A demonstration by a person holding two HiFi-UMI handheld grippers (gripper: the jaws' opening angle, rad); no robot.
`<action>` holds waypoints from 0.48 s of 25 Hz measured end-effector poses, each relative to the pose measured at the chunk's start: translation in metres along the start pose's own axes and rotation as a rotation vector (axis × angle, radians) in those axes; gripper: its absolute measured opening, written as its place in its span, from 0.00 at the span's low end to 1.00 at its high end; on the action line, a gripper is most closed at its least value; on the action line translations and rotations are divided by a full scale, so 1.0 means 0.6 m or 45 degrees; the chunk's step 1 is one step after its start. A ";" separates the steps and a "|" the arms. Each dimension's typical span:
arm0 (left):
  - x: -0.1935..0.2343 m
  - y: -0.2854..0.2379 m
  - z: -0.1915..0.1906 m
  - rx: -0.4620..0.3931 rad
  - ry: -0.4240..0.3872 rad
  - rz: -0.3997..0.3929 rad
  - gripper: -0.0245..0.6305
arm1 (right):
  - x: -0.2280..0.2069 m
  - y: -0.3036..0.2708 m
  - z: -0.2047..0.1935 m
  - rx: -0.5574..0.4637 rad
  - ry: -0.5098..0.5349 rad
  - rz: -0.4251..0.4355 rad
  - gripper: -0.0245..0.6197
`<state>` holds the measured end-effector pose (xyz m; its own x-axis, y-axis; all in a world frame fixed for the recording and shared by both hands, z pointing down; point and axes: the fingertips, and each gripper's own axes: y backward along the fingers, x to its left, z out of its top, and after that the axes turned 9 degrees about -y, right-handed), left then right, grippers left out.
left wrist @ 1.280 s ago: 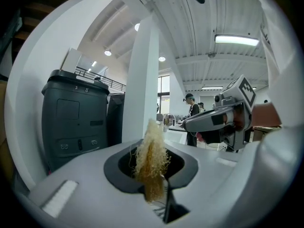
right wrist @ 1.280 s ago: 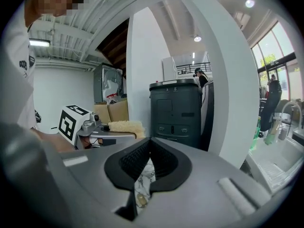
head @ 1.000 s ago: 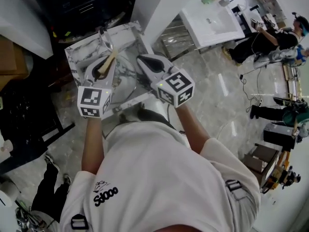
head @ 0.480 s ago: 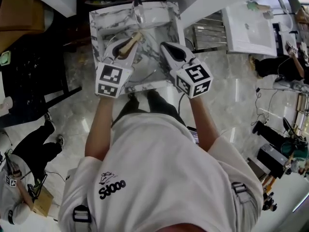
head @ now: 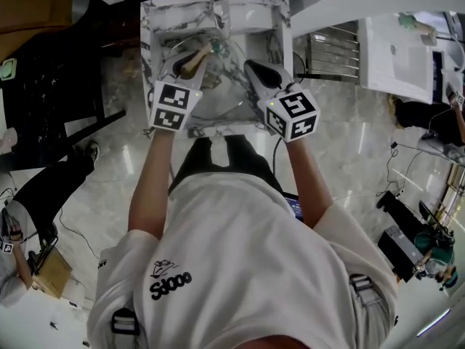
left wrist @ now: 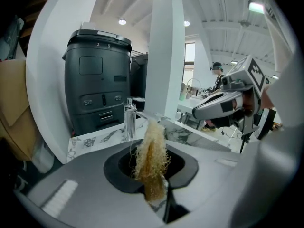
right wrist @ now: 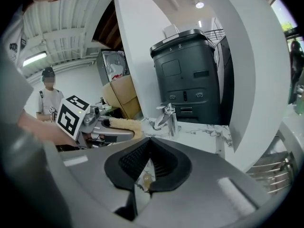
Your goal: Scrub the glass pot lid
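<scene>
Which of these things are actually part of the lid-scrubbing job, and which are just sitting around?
For the job:
- loofah scrubber, clamped in the left gripper
- glass pot lid, apparently pinched by the right gripper
- marble sink
- faucet

Just around:
- dark grey appliance
- cardboard box
- wire rack
- white table

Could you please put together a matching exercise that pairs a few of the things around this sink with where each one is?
Things:
1. tan fibrous loofah scrubber
2. chrome faucet
3. dark grey boxy machine

Places:
A. on the back rim of the white marble-patterned sink
B. behind the sink, beside a white pillar
C. clamped in the left hand-held gripper

Pairs: 1-C, 2-A, 3-B
</scene>
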<state>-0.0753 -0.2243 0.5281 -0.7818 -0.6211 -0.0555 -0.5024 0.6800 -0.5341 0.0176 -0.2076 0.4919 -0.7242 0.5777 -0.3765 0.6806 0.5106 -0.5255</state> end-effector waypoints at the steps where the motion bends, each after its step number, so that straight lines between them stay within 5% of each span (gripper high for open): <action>1: 0.004 -0.009 -0.010 0.024 0.003 0.008 0.13 | -0.006 -0.008 -0.006 0.011 -0.010 0.005 0.04; 12: 0.035 -0.110 -0.113 0.258 -0.002 0.080 0.13 | -0.055 -0.085 -0.053 0.105 -0.104 0.033 0.04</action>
<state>-0.0836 -0.2558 0.6194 -0.8085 -0.5808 -0.0949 -0.3682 0.6250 -0.6884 0.0102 -0.2326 0.5552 -0.7154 0.5344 -0.4501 0.6902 0.4399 -0.5746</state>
